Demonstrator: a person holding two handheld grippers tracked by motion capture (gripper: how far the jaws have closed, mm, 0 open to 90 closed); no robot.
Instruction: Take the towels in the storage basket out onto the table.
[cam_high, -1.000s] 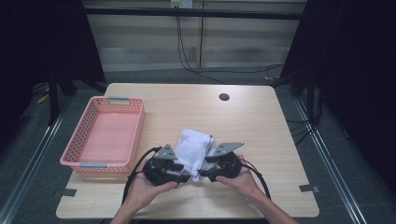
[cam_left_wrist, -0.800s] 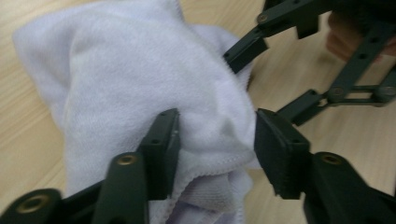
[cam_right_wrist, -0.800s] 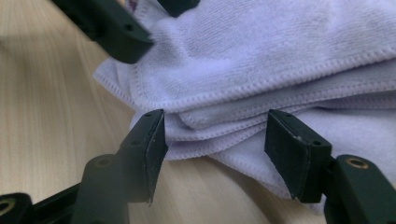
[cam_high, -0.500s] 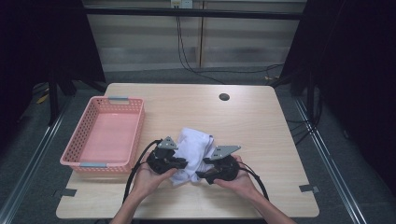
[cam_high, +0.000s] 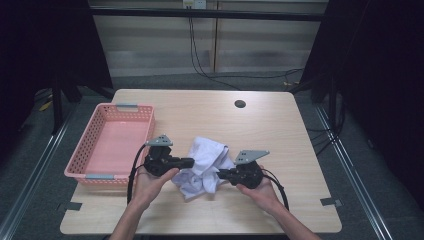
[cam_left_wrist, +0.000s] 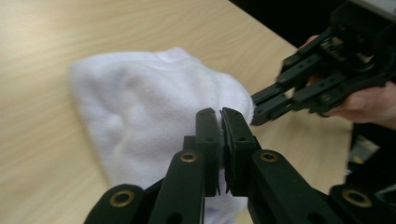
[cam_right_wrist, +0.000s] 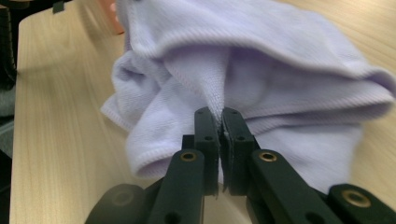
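While I look down from the high view, the crumpled white terry cloth (cam_high: 204, 166) lies bunched on the light wooden table (cam_high: 280, 130), toward the near edge and a little left of centre, between my two tools. My left gripper (cam_high: 190, 162) comes at the cloth from its left side, and in the left gripper view its jaws are pressed together with a fold of the white fabric (cam_left_wrist: 154, 116) pinched between them. My right gripper (cam_high: 220, 174) meets the cloth from its near right side; in the right gripper view its jaws are likewise closed tight on a ribbed hem of the cloth (cam_right_wrist: 261, 70), which rises in loose folds just beyond the tips. The left gripper view also catches the right gripper (cam_left_wrist: 256, 108) farther off, its tips touching the cloth's far edge, with the hand (cam_left_wrist: 369, 100) behind it. Both hands come in from the near edge of the table. The pink perforated plastic basket (cam_high: 90, 145) sits at the left side of the table, just beside my left gripper but apart from the cloth. A small dark round hole (cam_high: 240, 104) marks the tabletop at the far side, well apart from the cloth.
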